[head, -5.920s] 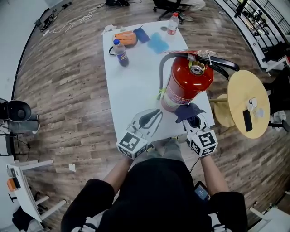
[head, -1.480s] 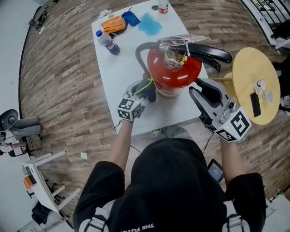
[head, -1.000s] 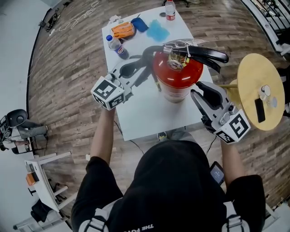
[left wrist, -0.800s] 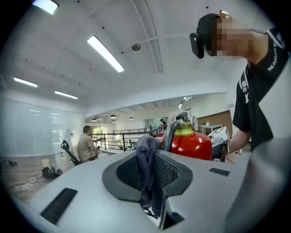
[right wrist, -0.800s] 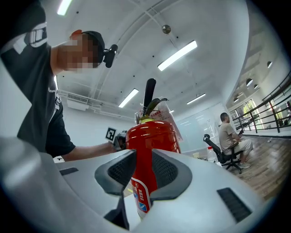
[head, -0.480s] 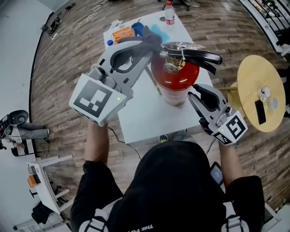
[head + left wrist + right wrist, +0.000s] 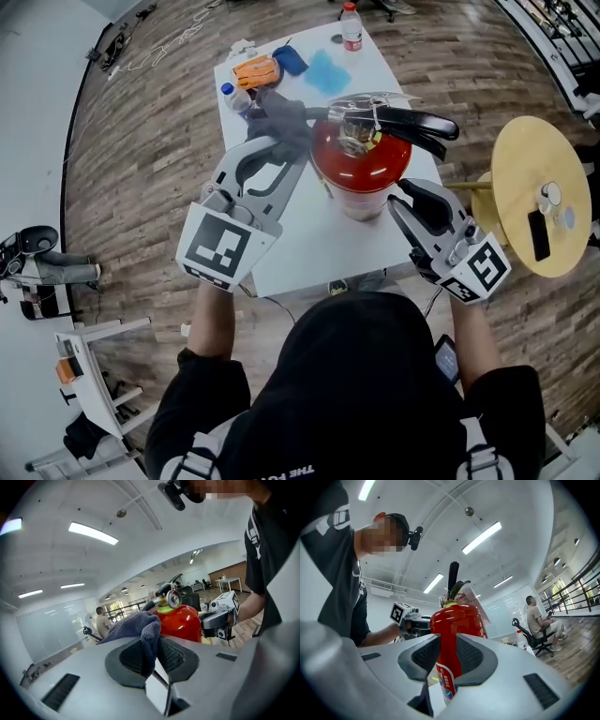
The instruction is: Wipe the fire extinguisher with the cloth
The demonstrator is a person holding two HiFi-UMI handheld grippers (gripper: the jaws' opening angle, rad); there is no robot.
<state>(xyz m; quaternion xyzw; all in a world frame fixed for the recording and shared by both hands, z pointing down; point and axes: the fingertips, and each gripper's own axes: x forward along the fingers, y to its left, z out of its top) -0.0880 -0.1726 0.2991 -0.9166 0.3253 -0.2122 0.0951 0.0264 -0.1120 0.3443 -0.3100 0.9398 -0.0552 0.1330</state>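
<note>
The red fire extinguisher (image 7: 361, 173) stands upright on the white table (image 7: 309, 248), its black handle (image 7: 417, 120) pointing right. My left gripper (image 7: 286, 141) is shut on a grey-blue cloth (image 7: 279, 117), held against the extinguisher's upper left shoulder. In the left gripper view the cloth (image 7: 140, 627) hangs between the jaws with the extinguisher (image 7: 180, 623) just behind. My right gripper (image 7: 411, 194) is open beside the extinguisher's lower right side. In the right gripper view the red body (image 7: 452, 639) shows through the gap of the open gripper (image 7: 446, 660).
At the table's far end lie an orange item (image 7: 255, 70), blue cloths (image 7: 326, 67) and two bottles (image 7: 352, 23). A round yellow side table (image 7: 539, 202) with a phone stands at the right. A seated person (image 7: 539, 620) is in the background.
My left gripper has risen with the cloth from the extinguisher's base to its top left shoulder, then dropped back slightly. The right gripper has stayed by the right side.
</note>
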